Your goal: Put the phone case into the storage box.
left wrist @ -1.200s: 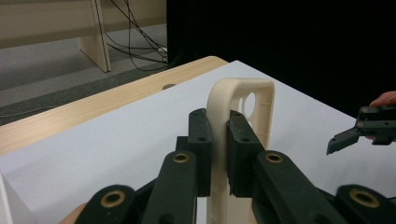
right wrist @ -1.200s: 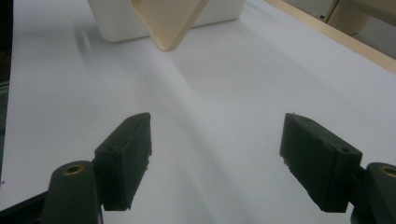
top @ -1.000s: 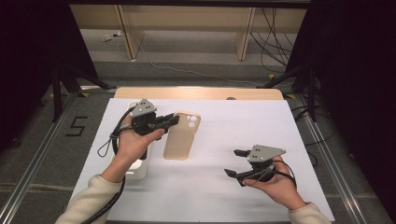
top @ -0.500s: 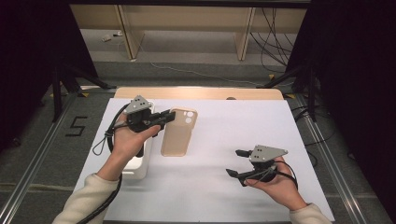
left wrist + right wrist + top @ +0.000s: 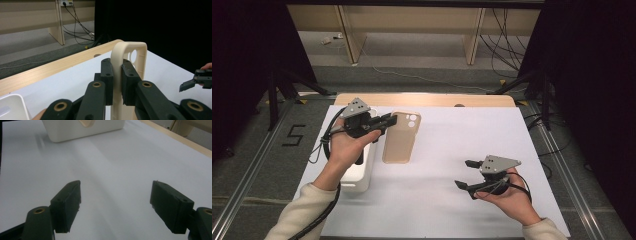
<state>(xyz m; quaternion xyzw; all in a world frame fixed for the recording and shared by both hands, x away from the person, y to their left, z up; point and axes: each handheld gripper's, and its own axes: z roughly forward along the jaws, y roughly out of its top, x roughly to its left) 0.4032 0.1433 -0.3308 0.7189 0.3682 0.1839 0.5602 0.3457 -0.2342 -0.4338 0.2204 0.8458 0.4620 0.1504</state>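
A beige phone case (image 5: 401, 142) with its camera cut-out at the far end hangs over the white sheet left of centre. My left gripper (image 5: 389, 120) is shut on its long side near that end. In the left gripper view the two black jaws (image 5: 116, 72) pinch the case's rim (image 5: 117, 53) between the pads. My right gripper (image 5: 464, 176) rests low over the sheet at the front right, held in a hand. Its jaws (image 5: 115, 202) stand wide open with only bare sheet between them.
A white box (image 5: 364, 167) sits under my left forearm at the sheet's left edge; it also lies ahead of the right gripper (image 5: 82, 130). The white sheet (image 5: 452, 135) covers a table whose wooden far edge (image 5: 427, 100) shows. Black curtains flank both sides.
My left hand has drifted slightly left and away, carrying the phone case, so more of the white box shows beneath it. The right hand has kept still.
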